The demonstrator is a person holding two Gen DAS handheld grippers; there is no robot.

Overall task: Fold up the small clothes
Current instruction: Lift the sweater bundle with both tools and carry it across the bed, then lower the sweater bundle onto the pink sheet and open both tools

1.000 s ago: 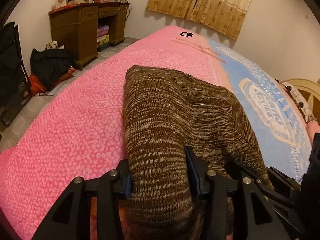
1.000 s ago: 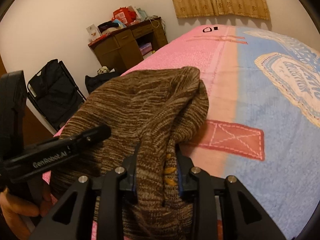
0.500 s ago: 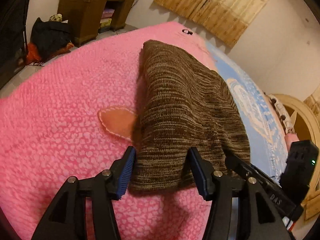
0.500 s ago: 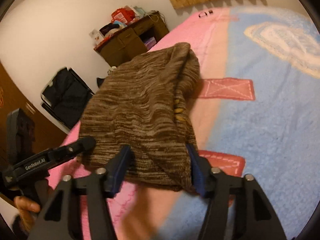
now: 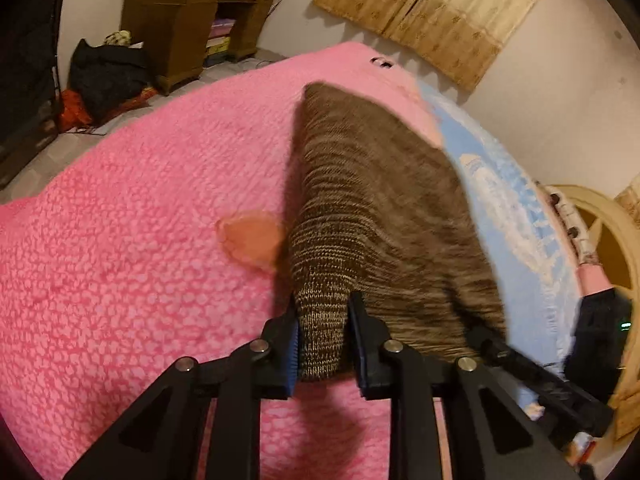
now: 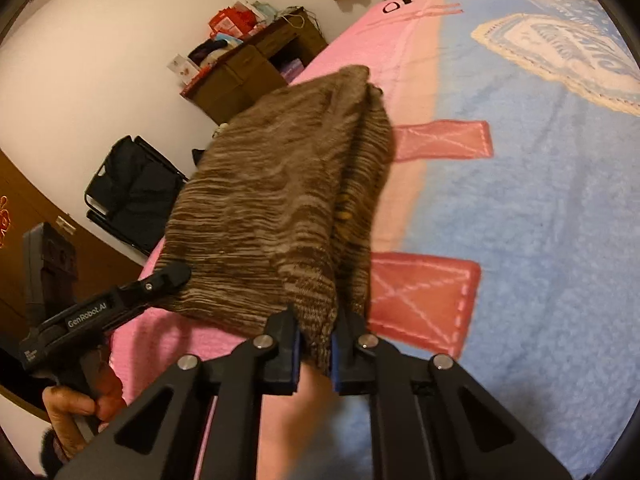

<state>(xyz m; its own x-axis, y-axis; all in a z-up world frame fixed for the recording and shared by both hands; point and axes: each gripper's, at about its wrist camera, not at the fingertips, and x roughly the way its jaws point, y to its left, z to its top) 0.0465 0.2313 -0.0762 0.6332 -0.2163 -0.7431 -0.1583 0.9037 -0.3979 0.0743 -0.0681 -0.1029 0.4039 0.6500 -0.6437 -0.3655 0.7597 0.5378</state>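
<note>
A brown marled knit garment (image 5: 372, 208) lies stretched over the pink and blue blanket (image 5: 140, 264) on the bed. My left gripper (image 5: 323, 336) is shut on the garment's near left corner. My right gripper (image 6: 315, 344) is shut on its near right corner, where the knit (image 6: 280, 200) bunches in folded layers. The near edge is lifted a little above the blanket between the two grippers. The right gripper's finger also shows in the left wrist view (image 5: 532, 376), and the left gripper's in the right wrist view (image 6: 120, 300).
A wooden desk (image 5: 180, 24) with clutter stands against the far wall. Dark bags (image 5: 104, 76) lie on the floor beside it. A black folding chair (image 6: 132, 192) stands left of the bed. A cream headboard (image 5: 608, 240) is at the right.
Both grippers were open around the garment's near edge half a second ago and have now closed on its corners. The near edge has risen slightly.
</note>
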